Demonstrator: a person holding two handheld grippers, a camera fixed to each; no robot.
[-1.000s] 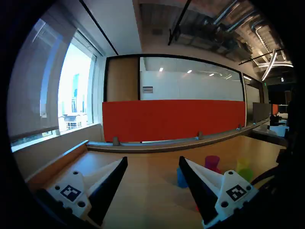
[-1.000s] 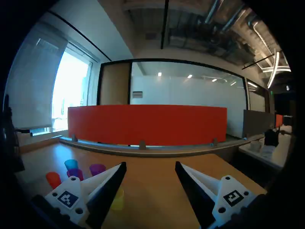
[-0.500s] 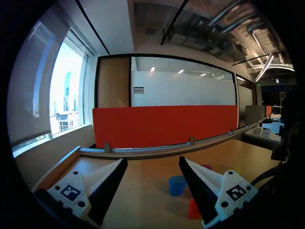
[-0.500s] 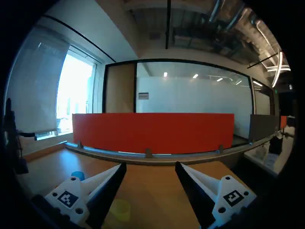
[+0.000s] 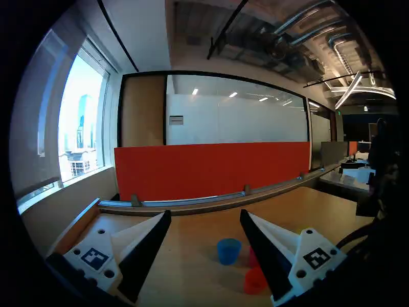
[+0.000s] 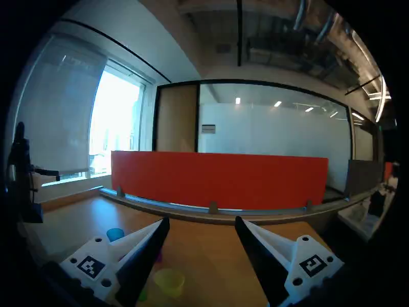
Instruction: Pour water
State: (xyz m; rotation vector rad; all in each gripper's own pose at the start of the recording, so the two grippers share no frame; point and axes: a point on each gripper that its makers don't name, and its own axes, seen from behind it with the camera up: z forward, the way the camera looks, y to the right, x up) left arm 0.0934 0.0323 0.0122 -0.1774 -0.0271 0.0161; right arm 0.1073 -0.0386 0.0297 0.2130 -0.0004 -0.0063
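Cups stand low on the wooden desk (image 5: 194, 266) ahead of both tools; I cannot tell which one holds water. In the left gripper view, my left gripper (image 5: 204, 212) is spread wide with nothing between its fingers. Beyond it, from left to right, I see a blue cup (image 5: 228, 250), a pink cup (image 5: 251, 256) half hidden by the finger, and a red cup (image 5: 254, 280) nearest me. In the right gripper view, my right gripper (image 6: 201, 220) is just as wide and empty, with a yellow cup (image 6: 169, 282) below the gap. I would dip lower, centre one cup between the fingers and close level on its wall. I count at least four cups and two grippers.
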